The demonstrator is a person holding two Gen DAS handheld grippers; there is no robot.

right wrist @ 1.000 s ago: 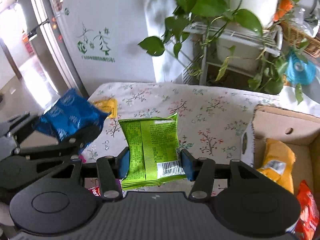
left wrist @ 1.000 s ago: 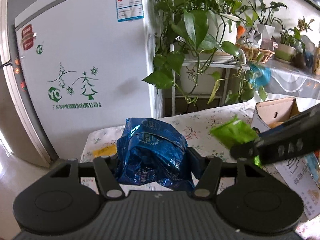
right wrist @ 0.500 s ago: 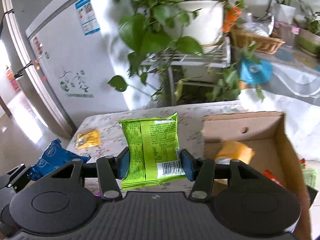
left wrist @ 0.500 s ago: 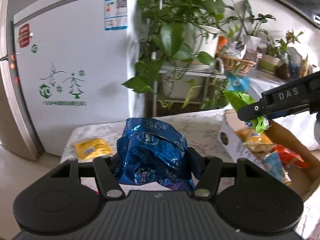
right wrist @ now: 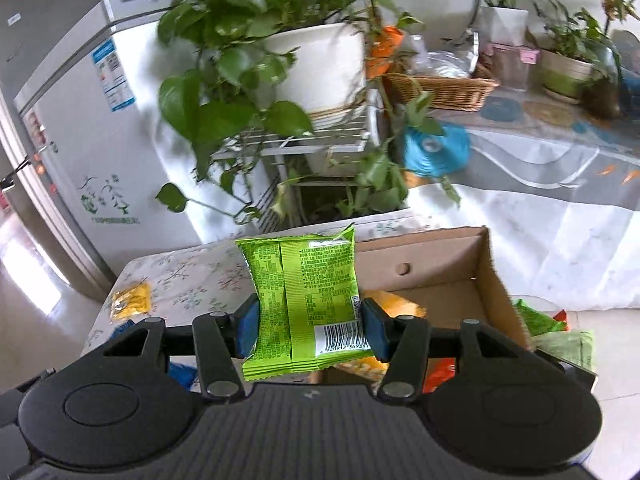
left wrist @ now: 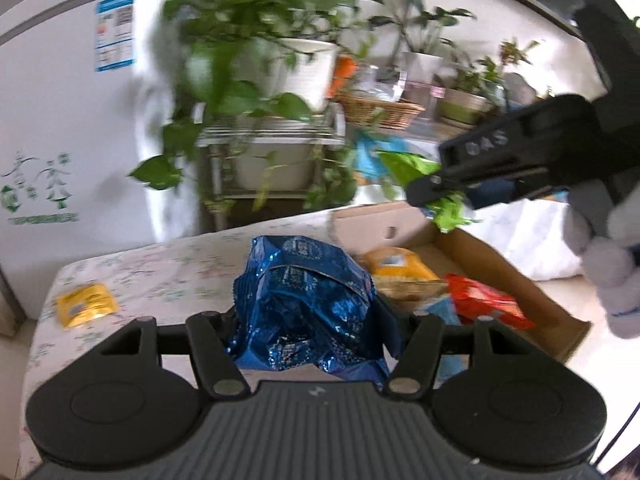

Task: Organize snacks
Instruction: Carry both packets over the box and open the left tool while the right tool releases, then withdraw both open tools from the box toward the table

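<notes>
A flowered table (right wrist: 180,276) is filling the middle of both views, with a cardboard box (right wrist: 486,280) sitting at its three o'clock end, already holding an orange packet (left wrist: 400,266) and a red packet (left wrist: 484,300). The right gripper (right wrist: 310,322) is clamping a green snack packet (right wrist: 304,300) upright between its pads, hanging at the box's near nine o'clock corner. The left gripper (left wrist: 310,320) is squeezing a crumpled blue snack bag (left wrist: 304,300), with the box at its two o'clock. A small yellow packet (left wrist: 86,305) is lying on the cloth at nine o'clock, well apart from both. The step in hand looks like carrying both snacks to the box; next, each should be brought over the open box and let go there.
</notes>
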